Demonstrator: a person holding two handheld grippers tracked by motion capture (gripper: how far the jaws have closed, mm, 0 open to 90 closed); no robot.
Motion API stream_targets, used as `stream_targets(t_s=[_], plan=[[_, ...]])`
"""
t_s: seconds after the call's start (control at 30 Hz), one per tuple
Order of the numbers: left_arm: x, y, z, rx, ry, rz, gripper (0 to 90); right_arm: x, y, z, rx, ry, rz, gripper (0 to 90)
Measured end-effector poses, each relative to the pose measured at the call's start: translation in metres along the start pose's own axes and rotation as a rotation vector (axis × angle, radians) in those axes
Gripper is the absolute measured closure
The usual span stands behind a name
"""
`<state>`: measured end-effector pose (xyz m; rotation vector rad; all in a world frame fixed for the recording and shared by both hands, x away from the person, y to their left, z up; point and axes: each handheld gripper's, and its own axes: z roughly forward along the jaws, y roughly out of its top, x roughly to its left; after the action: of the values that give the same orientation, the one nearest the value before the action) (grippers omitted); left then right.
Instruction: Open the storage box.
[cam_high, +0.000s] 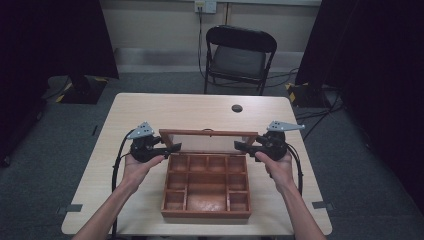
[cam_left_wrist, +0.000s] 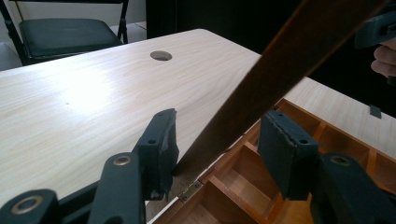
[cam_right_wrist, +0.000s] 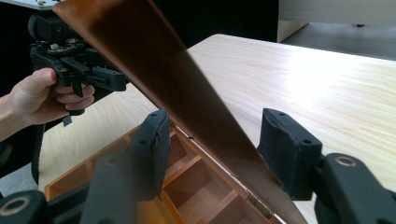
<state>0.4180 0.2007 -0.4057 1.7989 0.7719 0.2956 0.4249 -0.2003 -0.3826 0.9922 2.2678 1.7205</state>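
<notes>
1. The table is pale wood with a round hole in its top, beyond both grippers. A black folding chair stands past its far edge.
2. The box is a wooden tray split into small compartments. It lies on the table between the two grippers and reaches from them toward the person. Its compartments look bare.
3. The lid is hinged at the far edge of the box and stands raised, spanning from one gripper to the other. In the left gripper view a small brass hinge shows at its foot, just beside the left-hand jaw.
4. The left gripper is at the left end of the lid, held in the person's left hand. Its jaws are partly open with the lid's edge between them. The left-hand pad sits right against the lid, while the other pad stands clear of it, so it does not clamp the lid.
5. The right gripper is at the right end of the lid, held in the right hand. Its jaws are about half open and straddle the lid's edge. Gaps show on both sides, so neither pad presses on the wood.
</notes>
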Motion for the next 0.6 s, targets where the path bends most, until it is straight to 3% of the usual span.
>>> stream_targets(t_s=[0.4, 0.6], plan=[[0.007, 0.003, 0.004, 0.002, 0.006, 0.002, 49.9, -0.012, -0.003, 0.011, 0.011, -0.014, 0.001, 43.9], [0.009, 0.002, 0.007, 0.003, 0.032, 0.006, 51.0, -0.019, -0.005, 0.016, 0.007, -0.032, 0.01, 40.8]])
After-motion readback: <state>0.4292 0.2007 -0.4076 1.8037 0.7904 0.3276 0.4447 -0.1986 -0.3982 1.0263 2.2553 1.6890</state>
